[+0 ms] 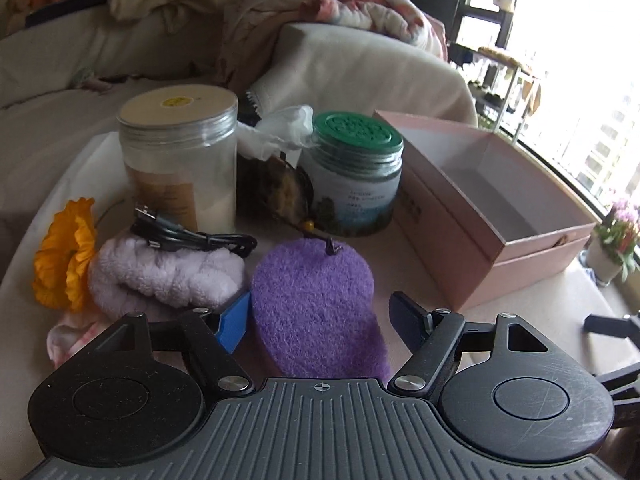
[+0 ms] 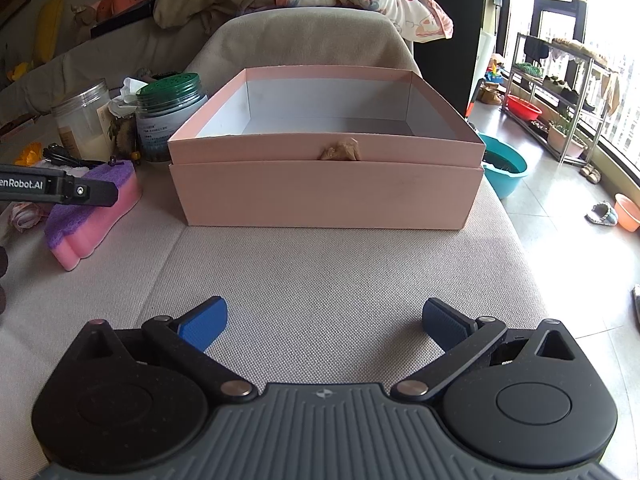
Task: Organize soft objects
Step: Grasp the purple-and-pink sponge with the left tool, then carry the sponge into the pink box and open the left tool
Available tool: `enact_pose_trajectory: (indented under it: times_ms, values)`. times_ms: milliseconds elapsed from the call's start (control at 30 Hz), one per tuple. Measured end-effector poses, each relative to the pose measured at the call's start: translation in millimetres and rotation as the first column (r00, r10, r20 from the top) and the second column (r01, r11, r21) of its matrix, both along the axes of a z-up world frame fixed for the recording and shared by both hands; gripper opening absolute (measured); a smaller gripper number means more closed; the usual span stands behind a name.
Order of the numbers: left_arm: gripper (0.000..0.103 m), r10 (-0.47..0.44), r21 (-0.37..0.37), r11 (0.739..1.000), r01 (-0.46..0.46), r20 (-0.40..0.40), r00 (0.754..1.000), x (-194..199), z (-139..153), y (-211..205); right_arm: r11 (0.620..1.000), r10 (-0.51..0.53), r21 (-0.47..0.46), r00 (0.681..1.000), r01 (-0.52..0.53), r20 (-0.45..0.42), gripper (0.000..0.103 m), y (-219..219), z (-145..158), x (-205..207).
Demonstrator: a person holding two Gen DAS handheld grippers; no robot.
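A purple-topped pink sponge (image 1: 316, 304) lies on the beige cushion surface; it also shows in the right wrist view (image 2: 90, 216). My left gripper (image 1: 322, 318) is open, its blue fingers on either side of the sponge, not closed on it. A lilac fluffy cloth (image 1: 164, 276) lies to the sponge's left, with an orange fabric flower (image 1: 66, 256) beyond it. An open pink box (image 2: 324, 148) stands empty; it also shows in the left wrist view (image 1: 496, 208). My right gripper (image 2: 324, 320) is open and empty over bare cushion in front of the box.
A clear jar (image 1: 180, 160), a green-lidded jar (image 1: 354, 172) and a coiled black cable (image 1: 192, 236) stand behind the soft items. A pink-white cloth (image 1: 68, 340) lies at the near left. The cushion edge drops to the floor at the right, with basins (image 2: 504, 164) there.
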State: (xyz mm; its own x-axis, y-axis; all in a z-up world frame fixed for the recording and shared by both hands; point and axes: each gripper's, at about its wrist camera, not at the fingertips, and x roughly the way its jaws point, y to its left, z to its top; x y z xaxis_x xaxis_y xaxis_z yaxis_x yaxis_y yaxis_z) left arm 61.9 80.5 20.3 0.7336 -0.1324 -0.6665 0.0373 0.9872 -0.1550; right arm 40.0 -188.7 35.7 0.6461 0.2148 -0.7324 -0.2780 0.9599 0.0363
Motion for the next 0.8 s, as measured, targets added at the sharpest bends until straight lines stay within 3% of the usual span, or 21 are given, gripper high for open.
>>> enact_pose_trajectory:
  times_ms: [100, 233, 333, 433, 533, 667, 800]
  values:
    - [0.078, -0.004, 0.037, 0.999, 0.005, -0.008, 1.000, -2.8, -4.7, -3.9, 1.000, 0.000, 0.000, 1.000, 0.000, 0.000, 0.103, 0.0, 0.0, 0.0]
    - [0.073, -0.032, 0.068, 0.997, 0.028, 0.051, 0.998, -18.3, 0.4, -3.2, 1.000, 0.002, -0.001, 1.000, -0.002, -0.001, 0.103, -0.4, 0.5, -0.5]
    - [0.073, -0.074, 0.021, 0.997, 0.072, 0.071, 0.995, -44.8, 6.6, 9.0, 0.998, 0.056, -0.013, 0.998, -0.056, 0.016, 0.100, 5.7, 6.3, -5.6]
    - [0.073, -0.062, -0.048, 0.997, 0.067, 0.097, 0.993, -81.8, 19.6, 35.8, 0.988, 0.157, -0.018, 0.982, -0.156, 0.105, 0.099, 28.4, 27.4, -16.5]
    - [0.072, 0.082, -0.062, 0.995, -0.073, 0.152, 0.985, -113.1, 38.5, 76.7, 0.941, 0.338, -0.057, 0.913, -0.334, 0.228, 0.099, 73.3, 59.9, -27.4]
    - [0.072, 0.289, -0.091, 0.957, -0.276, 0.199, 0.936, -148.2, 49.4, 134.8, 0.855, 0.516, -0.107, 0.809, -0.508, 0.282, 0.097, 147.0, 83.5, -26.7]
    - [0.072, 0.414, -0.157, 0.908, -0.389, 0.186, 0.891, -168.0, 39.3, 181.7, 0.768, 0.640, -0.202, 0.712, -0.608, 0.290, 0.080, 233.5, 84.5, -27.5]
